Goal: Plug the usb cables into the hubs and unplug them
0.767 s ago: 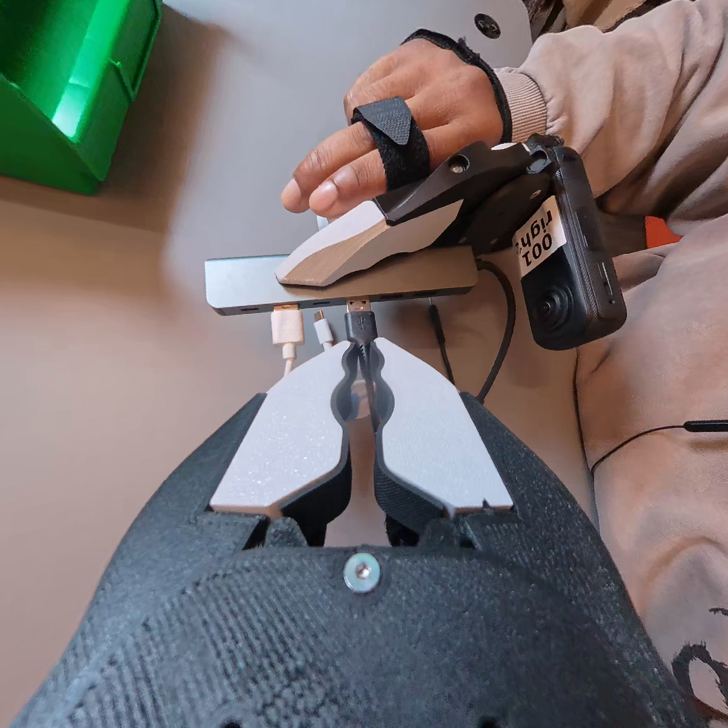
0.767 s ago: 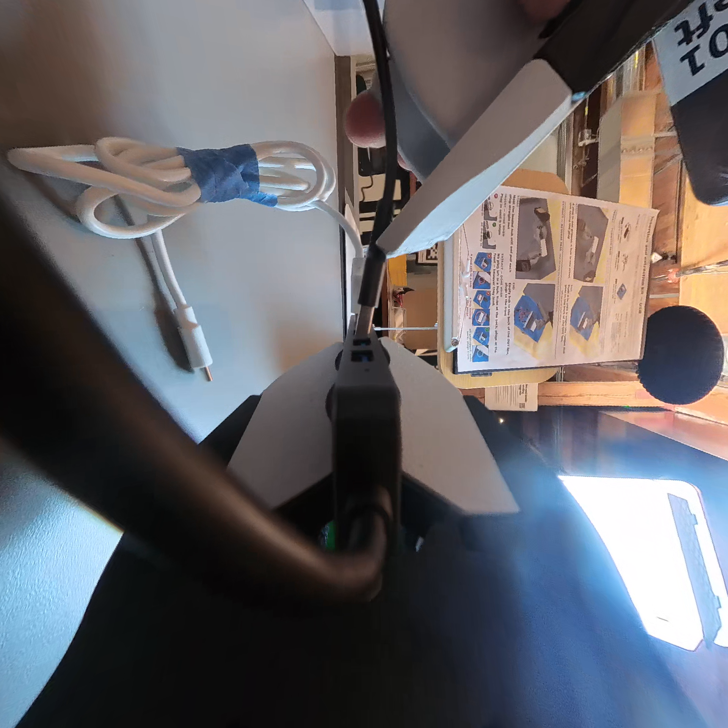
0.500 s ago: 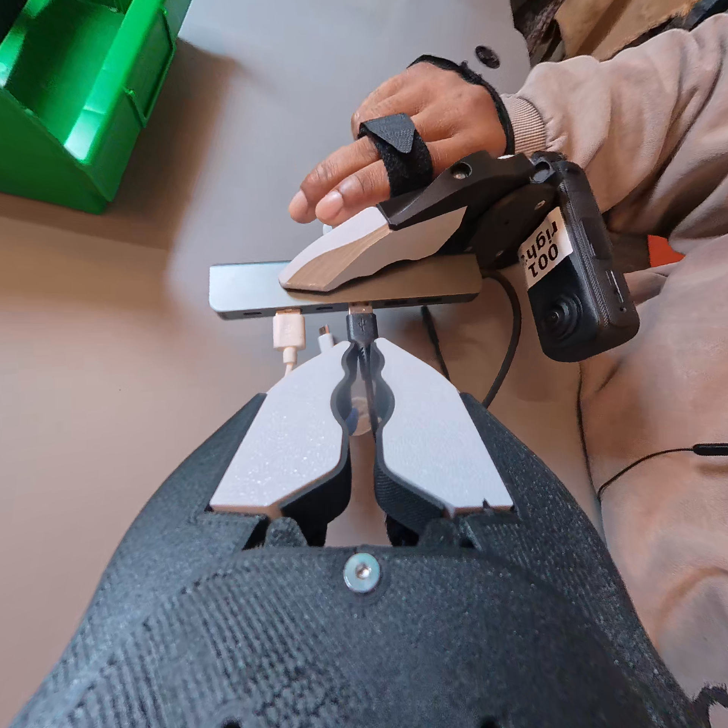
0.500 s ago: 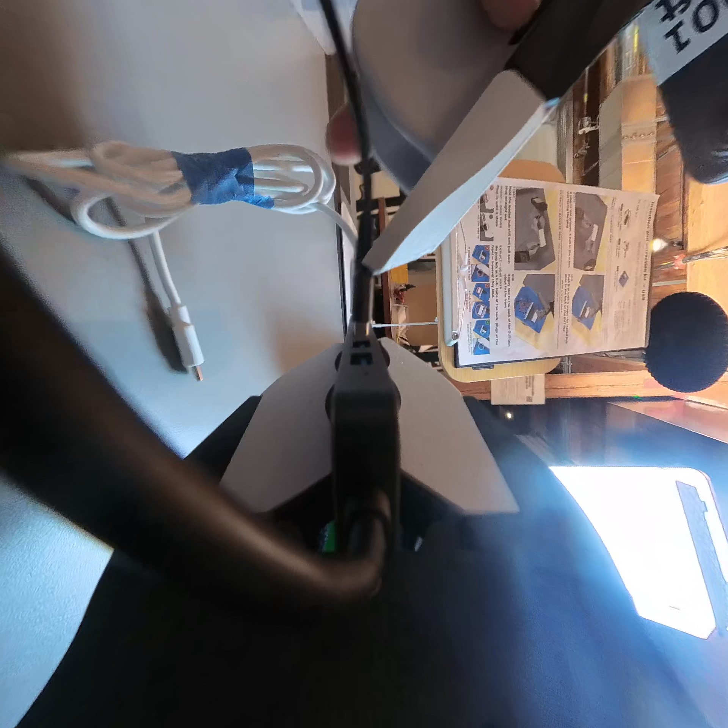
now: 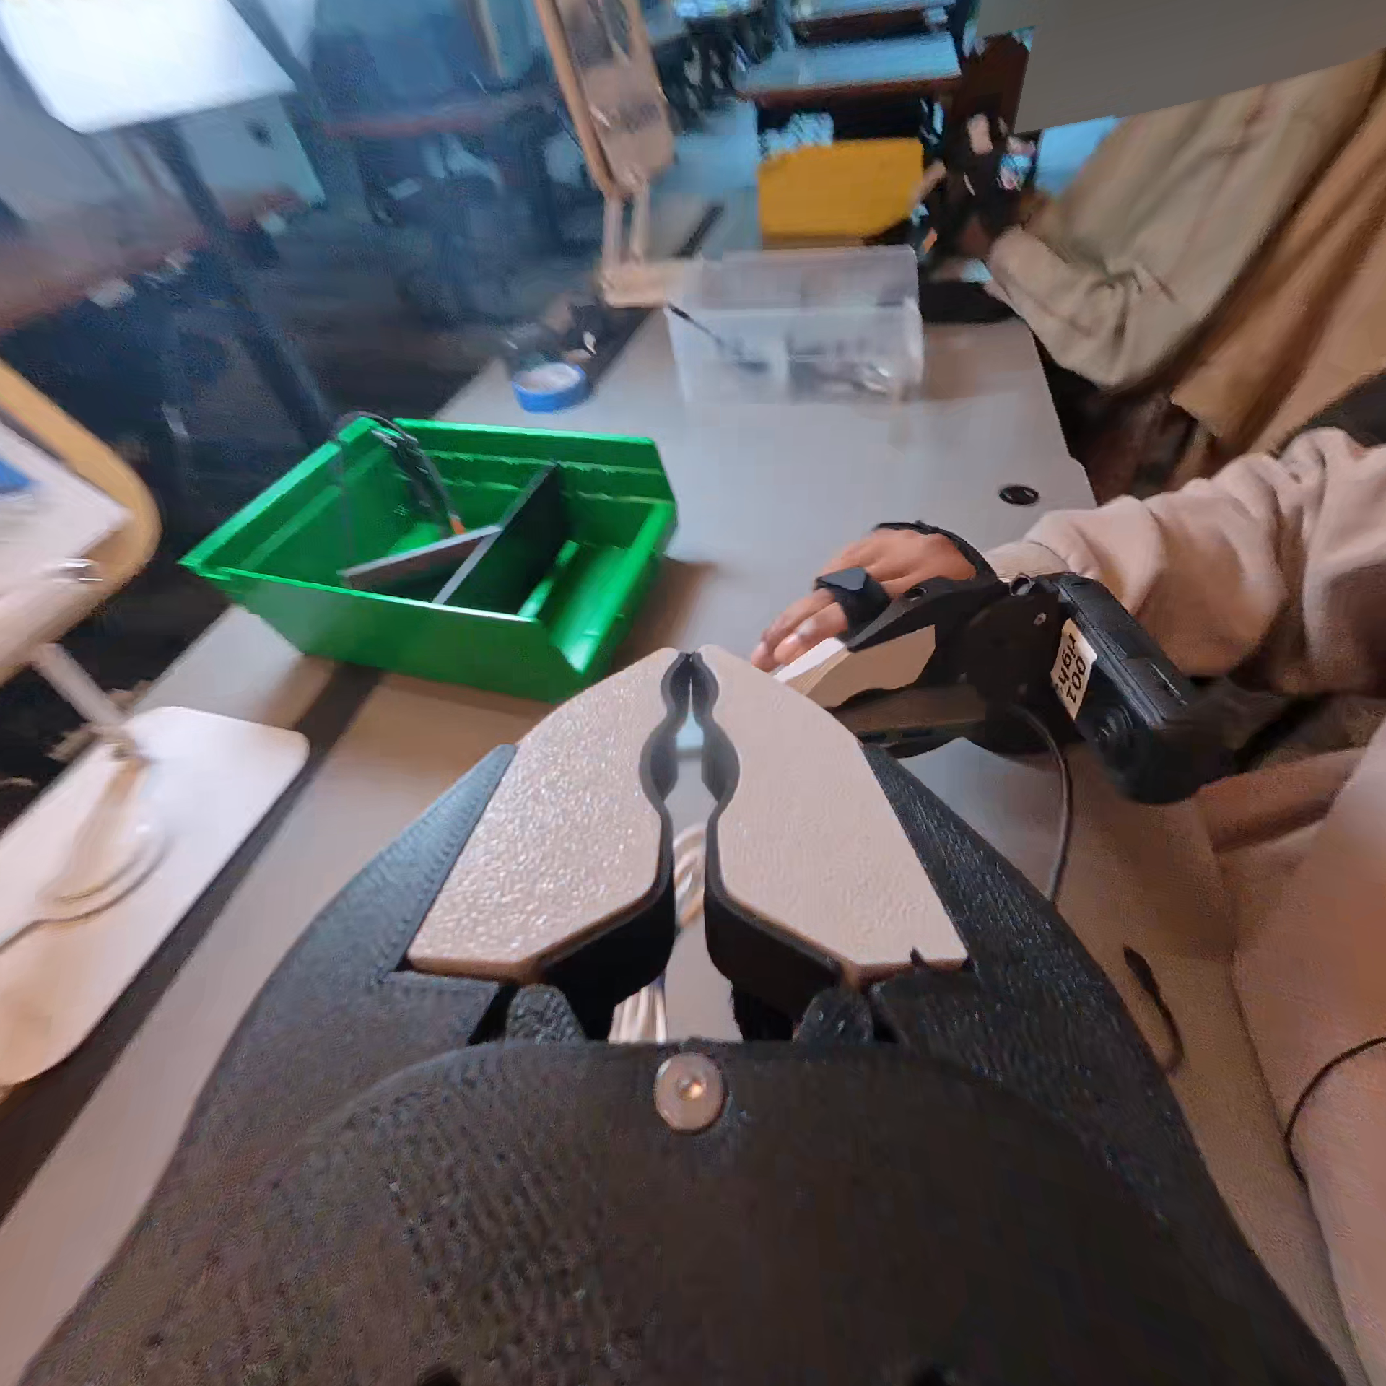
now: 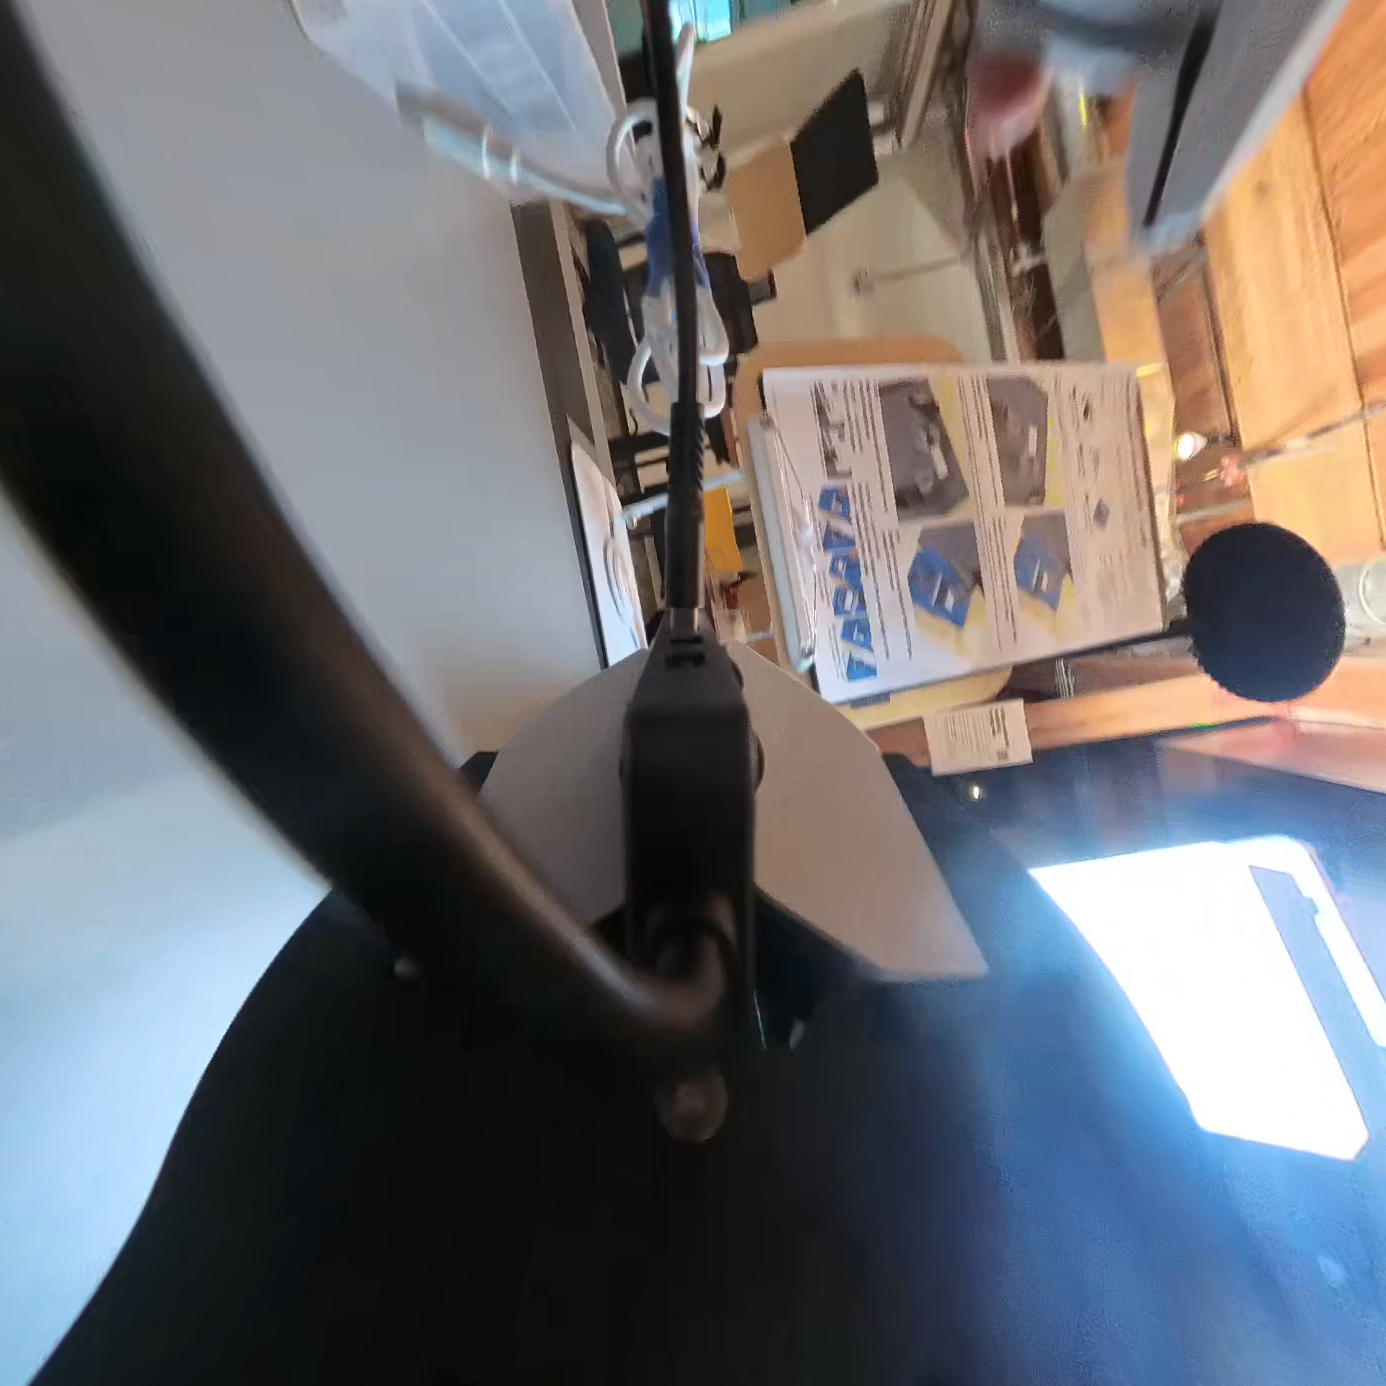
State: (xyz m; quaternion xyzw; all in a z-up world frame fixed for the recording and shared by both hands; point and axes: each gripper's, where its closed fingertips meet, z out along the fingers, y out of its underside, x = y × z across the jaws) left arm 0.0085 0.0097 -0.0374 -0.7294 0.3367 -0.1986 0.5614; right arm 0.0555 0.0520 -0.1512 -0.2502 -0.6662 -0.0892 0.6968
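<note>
My right gripper (image 6: 686, 660) is shut on the dark grey hub (image 6: 686, 787), seen edge-on between its pale fingers. A black USB plug (image 6: 684, 600) sits in the hub's far end and its cable runs straight away. In the left wrist view the right gripper (image 5: 817, 667) pins the hub (image 5: 922, 709) to the table. My left gripper (image 5: 690, 664) is shut, raised above and left of the hub. Nothing shows between its tips. A white cable (image 5: 679, 862) lies below its fingers.
A green bin (image 5: 420, 630) with a black divider stands ahead on the left. A clear plastic box (image 5: 795, 337) and a blue tape roll (image 5: 551, 386) are farther back. A white stand base (image 5: 135, 810) lies at left. A taped white cable bundle (image 6: 660, 247) is beyond the hub. Spacing between my two grippers at the tips: around 12 cm.
My left gripper has lifted and tilted up away from the hub and no longer grips behind the black plug. The plug stays in the hub. The right gripper still holds the hub.
</note>
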